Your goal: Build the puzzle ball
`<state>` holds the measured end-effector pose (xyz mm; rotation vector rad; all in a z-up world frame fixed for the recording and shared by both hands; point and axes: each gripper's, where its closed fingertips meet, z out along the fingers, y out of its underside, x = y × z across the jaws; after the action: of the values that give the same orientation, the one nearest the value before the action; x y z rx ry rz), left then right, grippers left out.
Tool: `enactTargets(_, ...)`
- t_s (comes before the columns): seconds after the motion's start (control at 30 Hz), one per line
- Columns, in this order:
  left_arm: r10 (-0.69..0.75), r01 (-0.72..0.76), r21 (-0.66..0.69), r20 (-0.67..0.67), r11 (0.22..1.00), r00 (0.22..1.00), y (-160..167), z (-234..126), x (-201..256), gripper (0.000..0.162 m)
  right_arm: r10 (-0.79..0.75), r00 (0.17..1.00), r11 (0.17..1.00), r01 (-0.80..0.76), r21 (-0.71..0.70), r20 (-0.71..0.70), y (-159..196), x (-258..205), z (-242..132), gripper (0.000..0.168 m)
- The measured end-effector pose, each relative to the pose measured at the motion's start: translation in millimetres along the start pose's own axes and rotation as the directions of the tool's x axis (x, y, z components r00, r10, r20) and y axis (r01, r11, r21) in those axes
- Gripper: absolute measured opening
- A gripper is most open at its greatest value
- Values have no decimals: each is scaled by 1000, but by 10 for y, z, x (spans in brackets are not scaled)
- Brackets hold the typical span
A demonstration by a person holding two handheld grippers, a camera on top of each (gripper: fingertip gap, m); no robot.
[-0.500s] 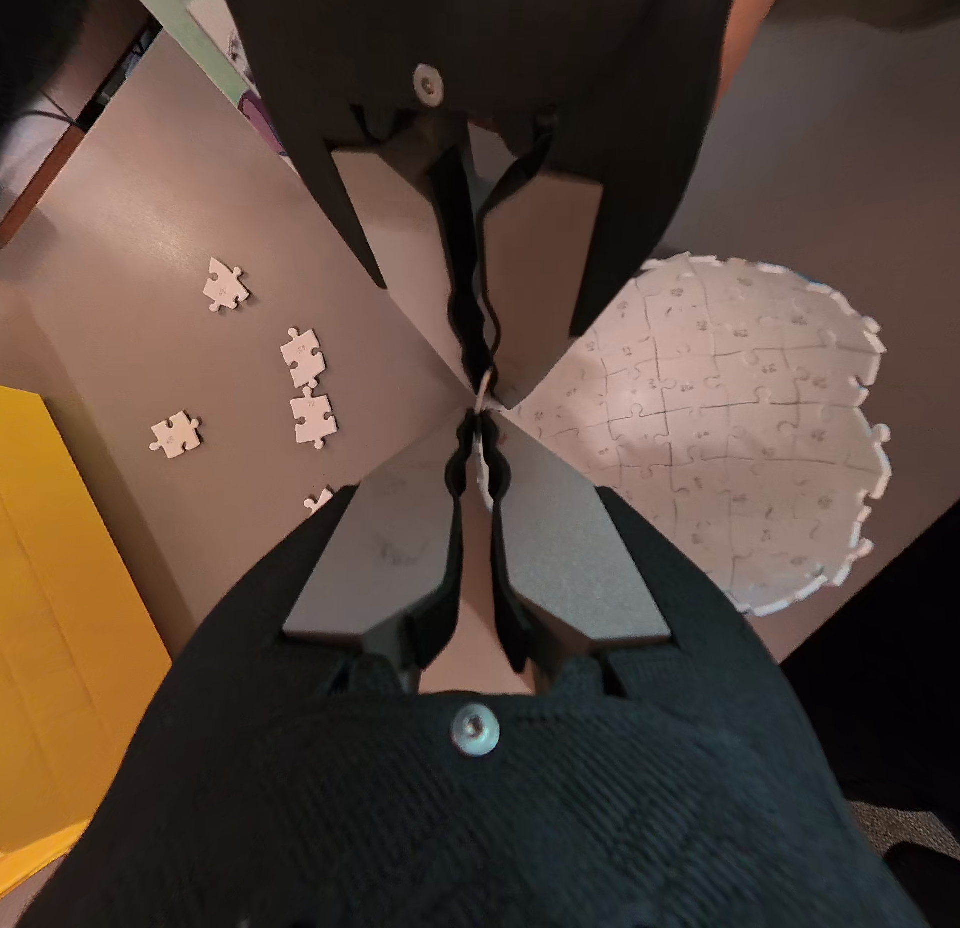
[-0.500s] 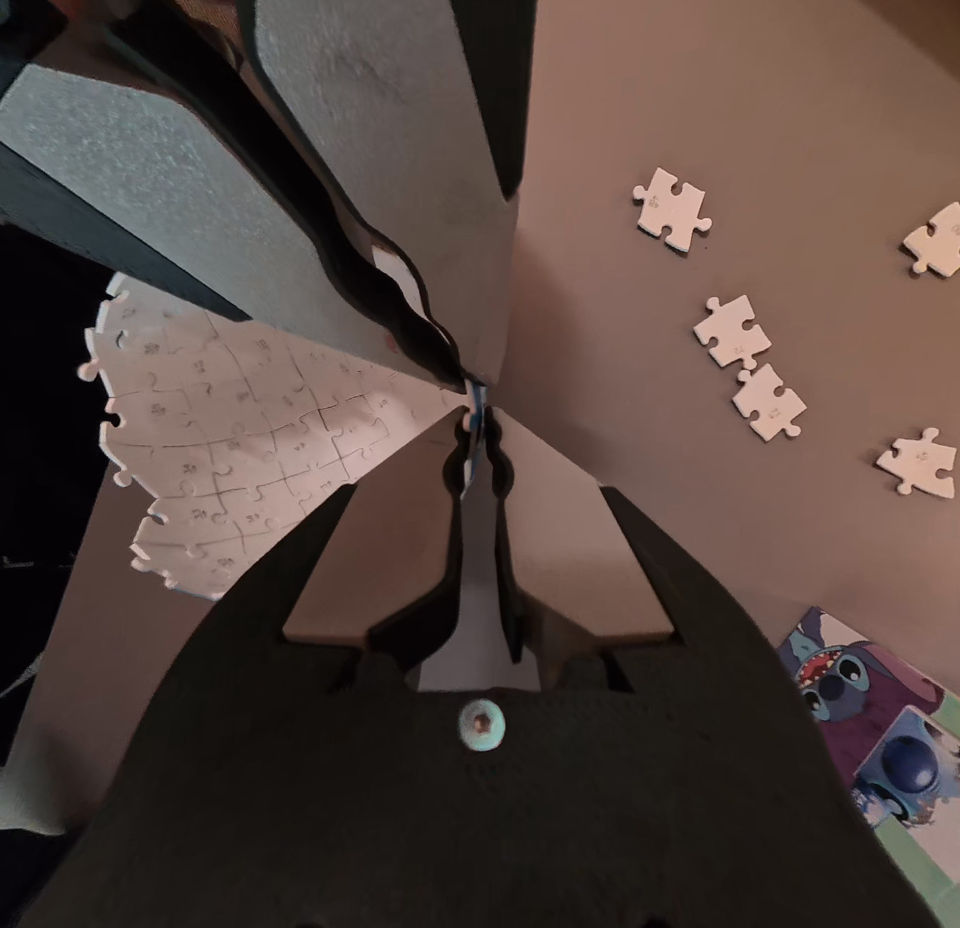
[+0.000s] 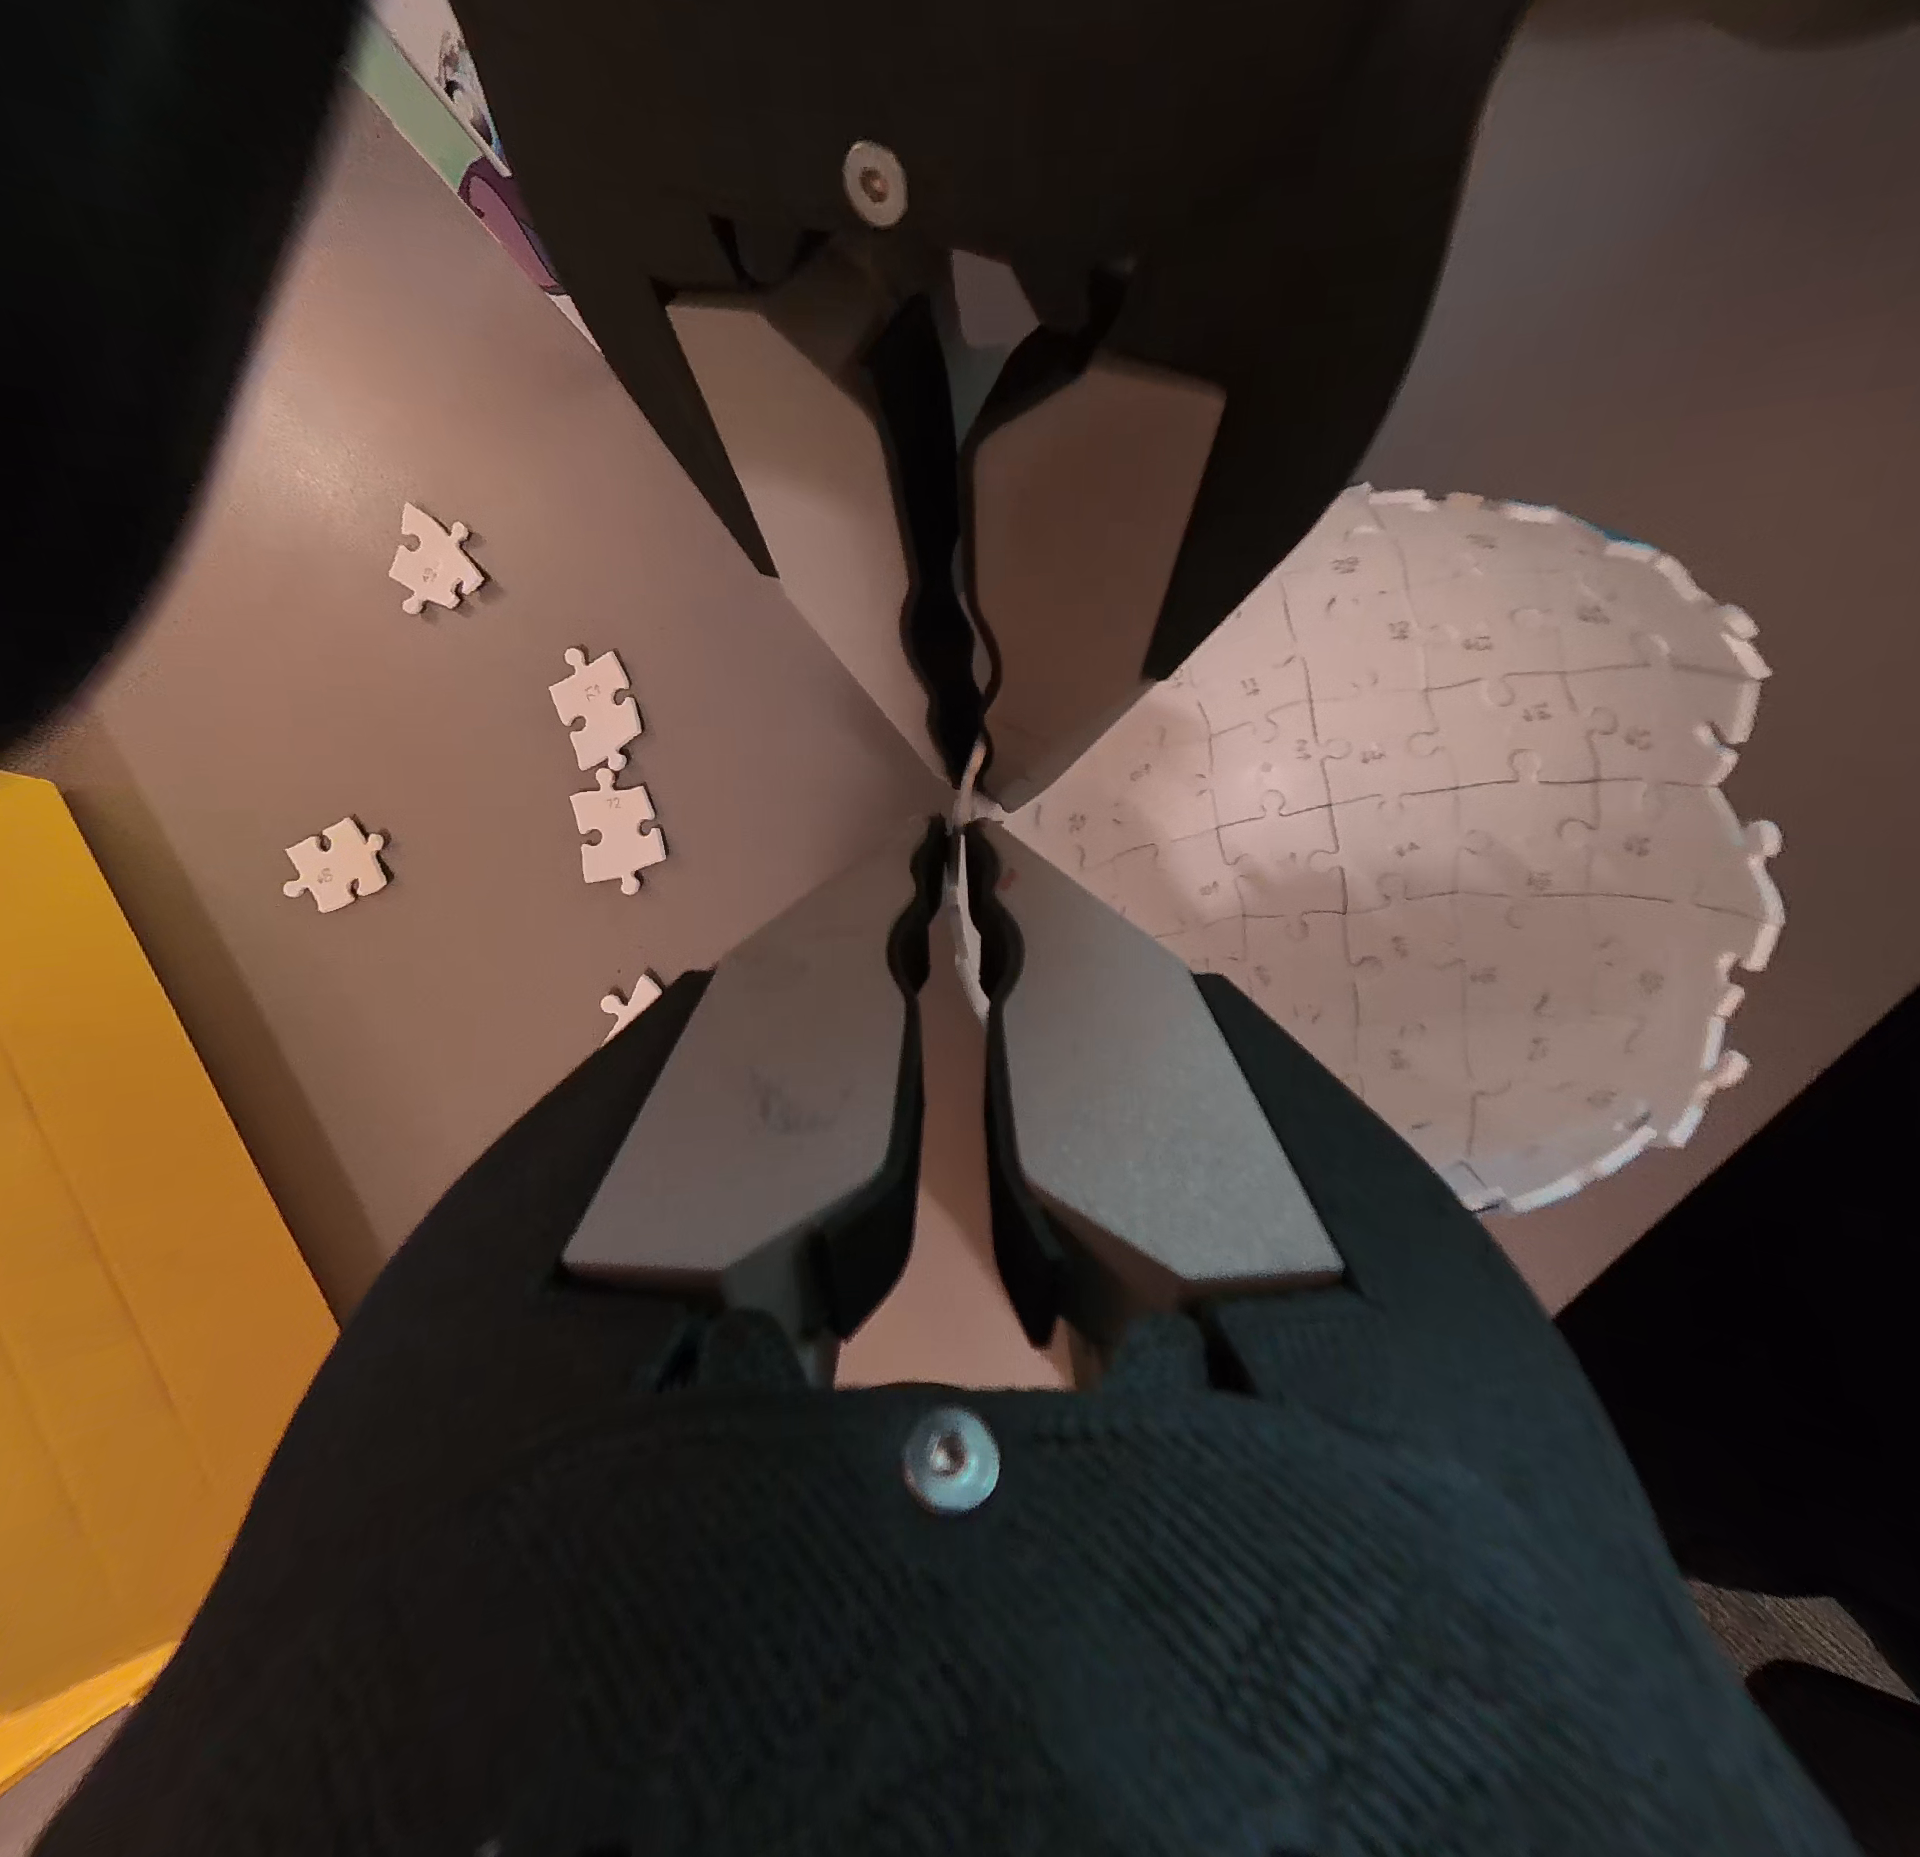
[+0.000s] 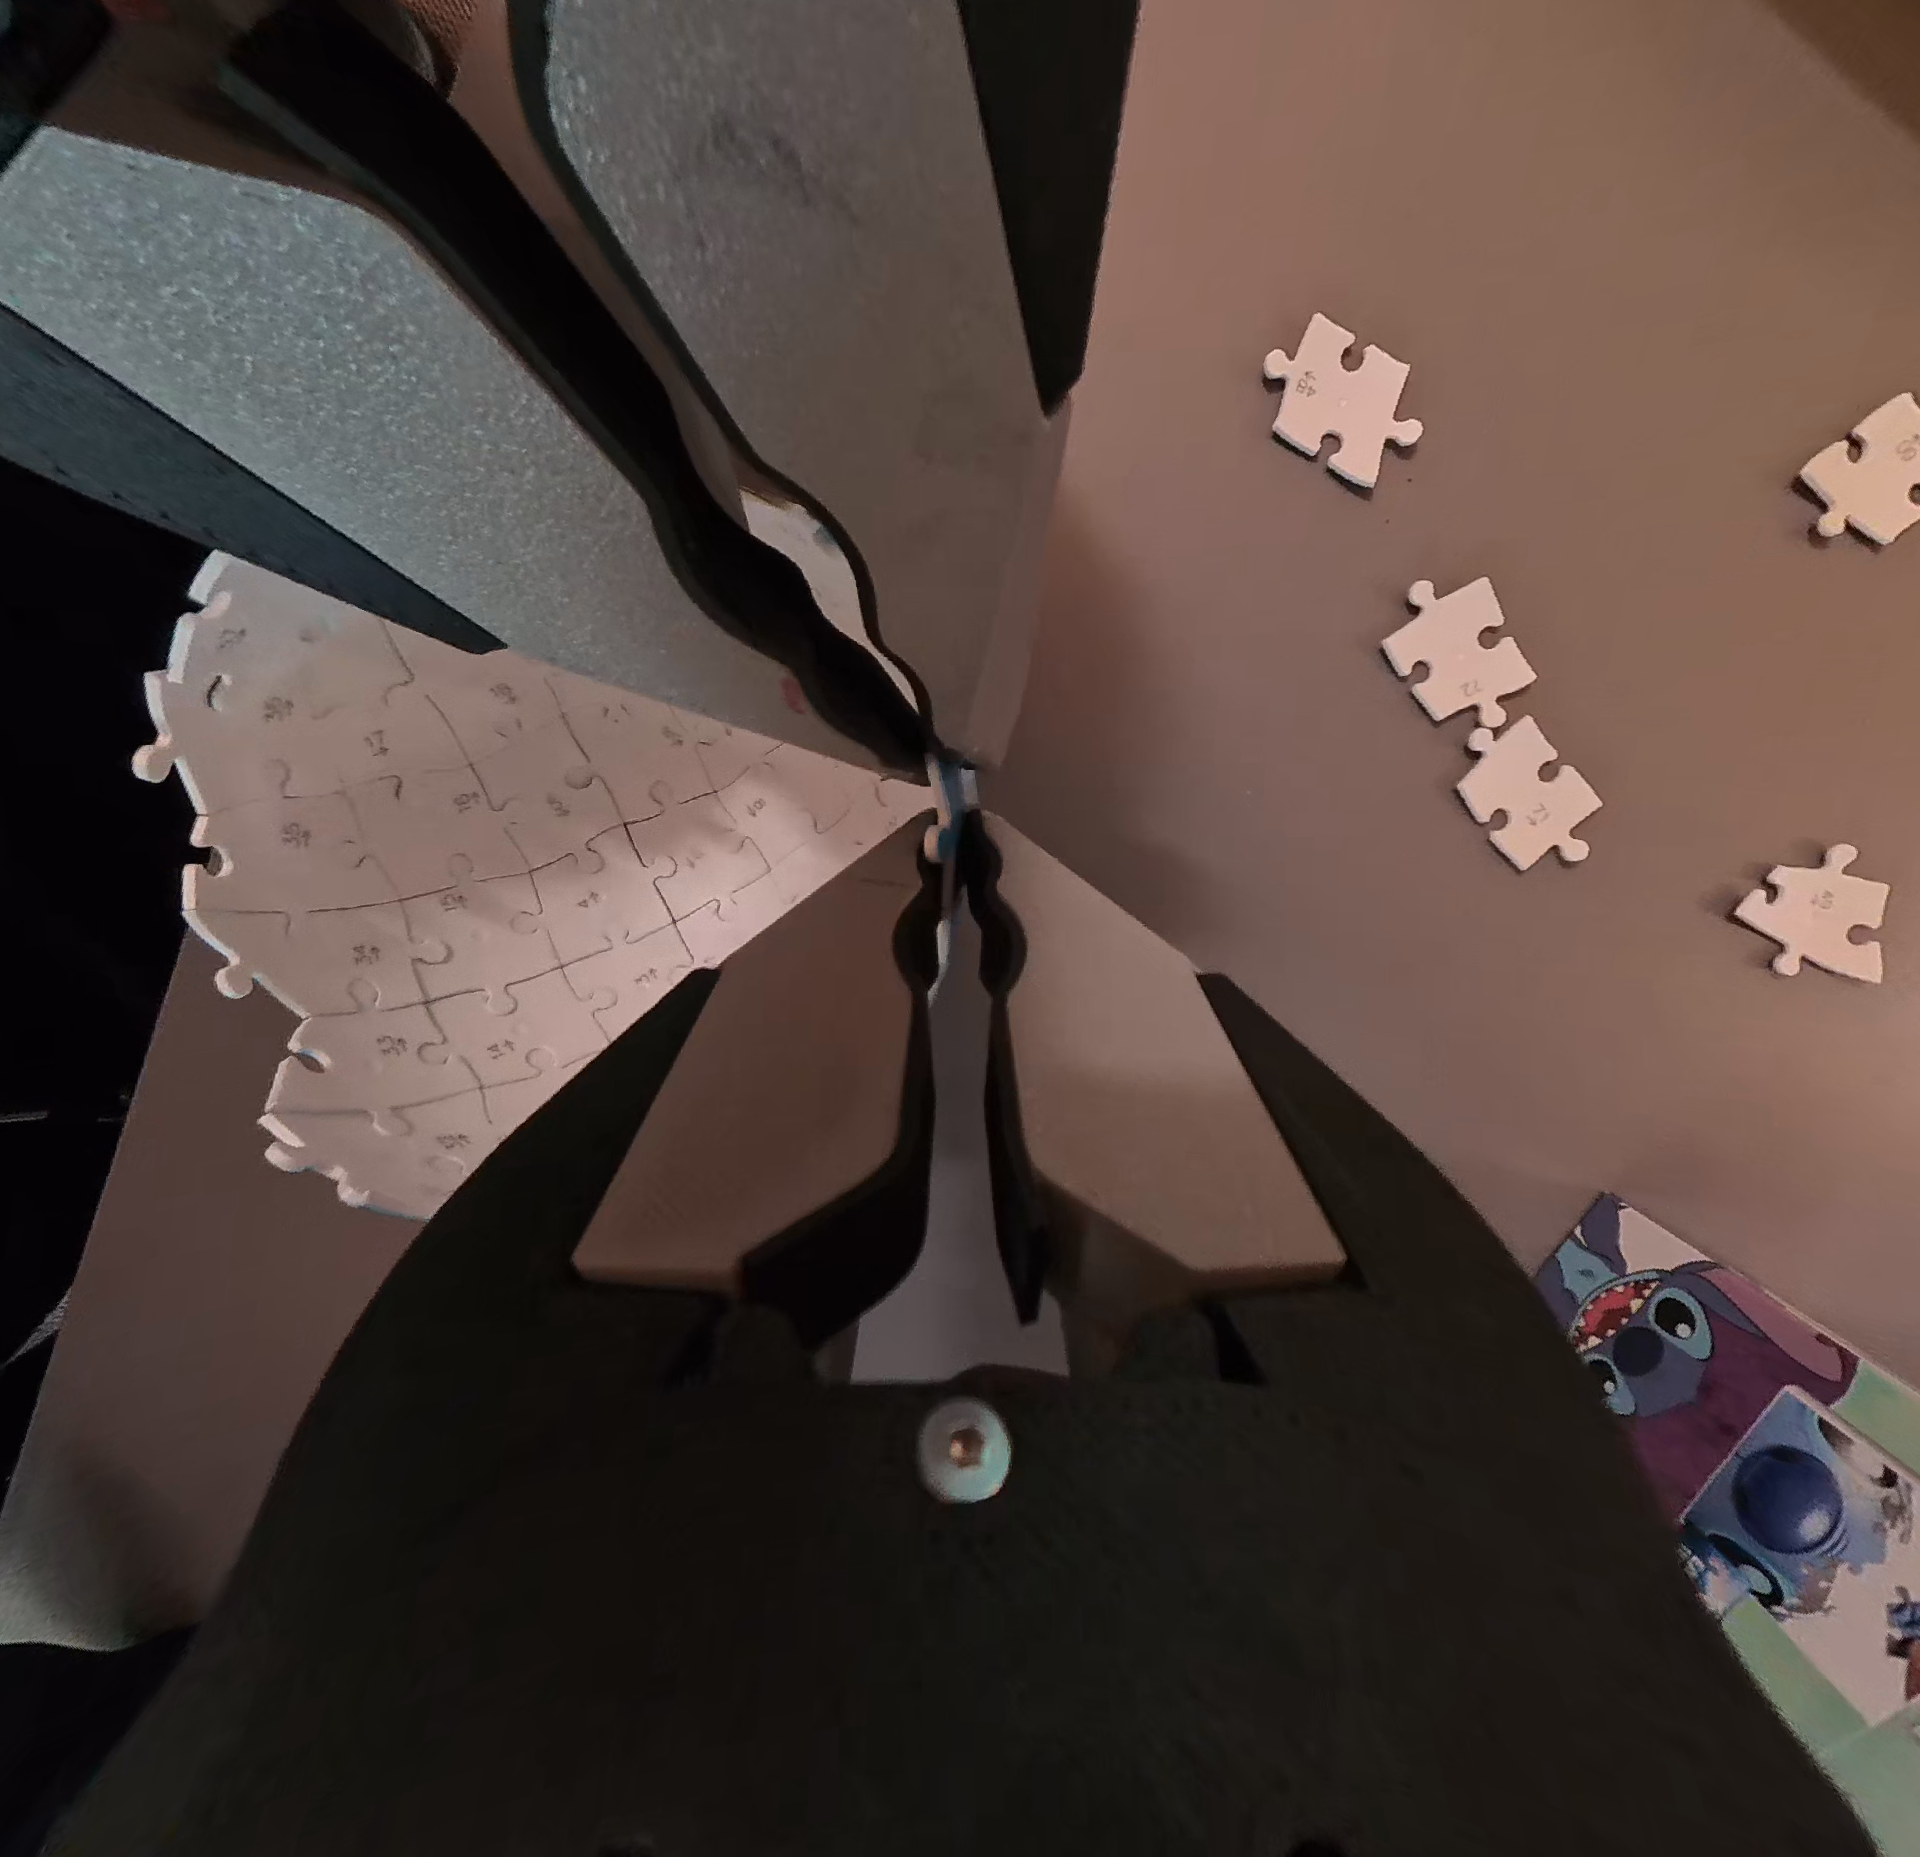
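joining two small pieces in mid-air appears to be the step in hand: the left gripper (image 3: 961,872) and the right gripper (image 4: 956,872) are brought tip to tip above the desk (image 3: 312,436), each with its jaws closed on a thin white puzzle piece (image 3: 971,799) seen edge-on, the one in the right gripper showing a blue face (image 4: 951,799). whether the two pieces are already locked together cannot be told, since the joint is hidden between the fingertips. the next move is judged to call for a careful press so that tab and notch seat, followed by release by one gripper, after which the joined pair would be carried to the half-built puzzle ball (image 3: 1455,851). that shell is seen lying hollow side up at the desk's edge, below and beside the grippers and not touched by them. five loose pieces (image 4: 1340,410) are spread over the middle of the desk, well apart from the shell, and a printed picture sheet (image 4: 1766,1444) is seen beyond them. both grippers are held pointing downward toward the desk, facing each other, the left slightly tilted in the right wrist view.
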<state>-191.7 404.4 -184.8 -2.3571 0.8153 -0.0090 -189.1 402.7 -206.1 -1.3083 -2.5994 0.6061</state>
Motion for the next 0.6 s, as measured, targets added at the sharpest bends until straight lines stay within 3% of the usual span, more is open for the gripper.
enactTargets(0.17,-12,12,-8,-24,1000,1000,25,-21,9,2,5,1000,1000,-5,-3,10,15,-5,15,0)
enactTargets(0.27,-50,48,-30,-82,998,995,59,-23,53,15,26,999,1000,-27,11,26,6,5,23,0)
enactTargets(0.6,-9,3,-111,-53,994,999,27,16,14,23,23,999,1000,-24,19,43,35,5,20,0)
